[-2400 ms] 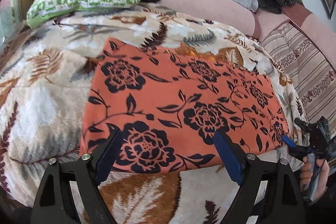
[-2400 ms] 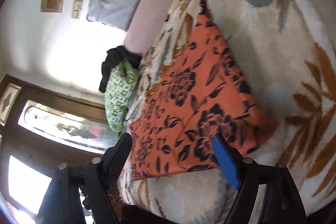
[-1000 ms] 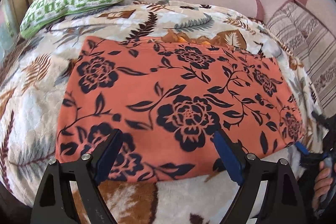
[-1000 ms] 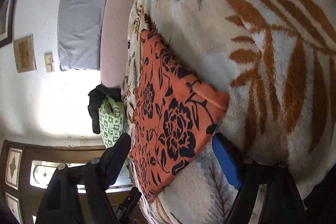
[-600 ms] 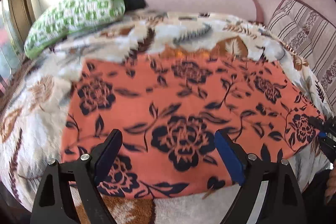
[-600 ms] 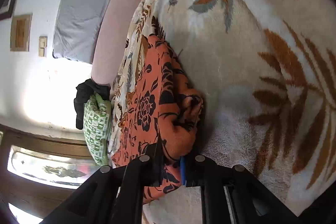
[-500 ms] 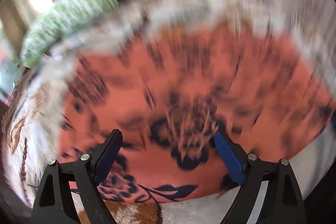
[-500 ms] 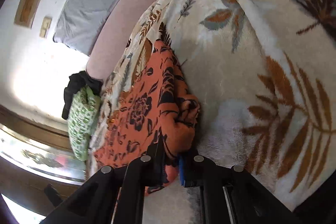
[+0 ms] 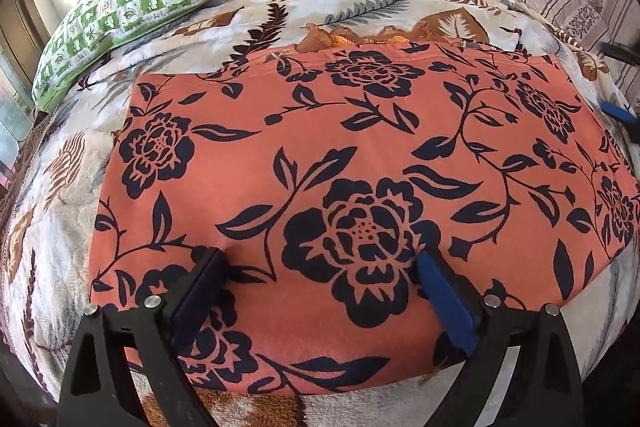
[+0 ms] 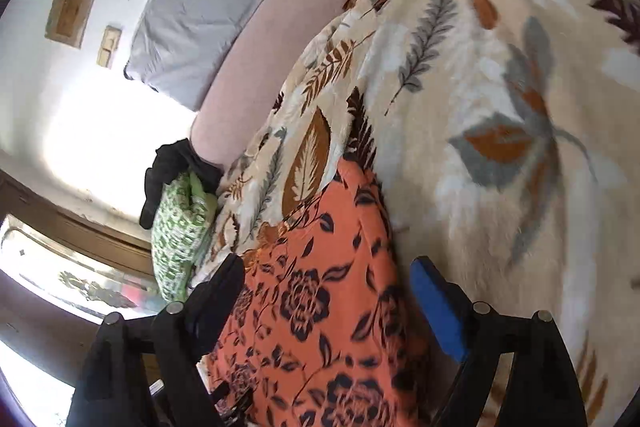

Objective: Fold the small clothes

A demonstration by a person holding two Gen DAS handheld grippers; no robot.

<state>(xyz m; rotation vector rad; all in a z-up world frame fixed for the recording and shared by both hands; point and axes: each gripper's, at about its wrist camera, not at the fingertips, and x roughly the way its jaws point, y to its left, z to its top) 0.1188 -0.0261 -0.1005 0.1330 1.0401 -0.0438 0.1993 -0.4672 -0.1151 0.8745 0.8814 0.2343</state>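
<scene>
An orange garment with a black rose-and-vine print [image 9: 360, 163] lies spread flat on the leaf-patterned blanket [image 9: 352, 3], folded into a broad rectangle, its far edge gathered into small orange ruffles.

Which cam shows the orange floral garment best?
Left wrist: the orange floral garment lies spread nearly whole across the leaf-print blanket. Right wrist catches only one end, steeply foreshortened.

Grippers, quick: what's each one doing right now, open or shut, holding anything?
Left gripper: open, holding nothing, fingers over the orange floral cloth.
Right gripper: open, holding nothing, astride the cloth's edge.
</scene>
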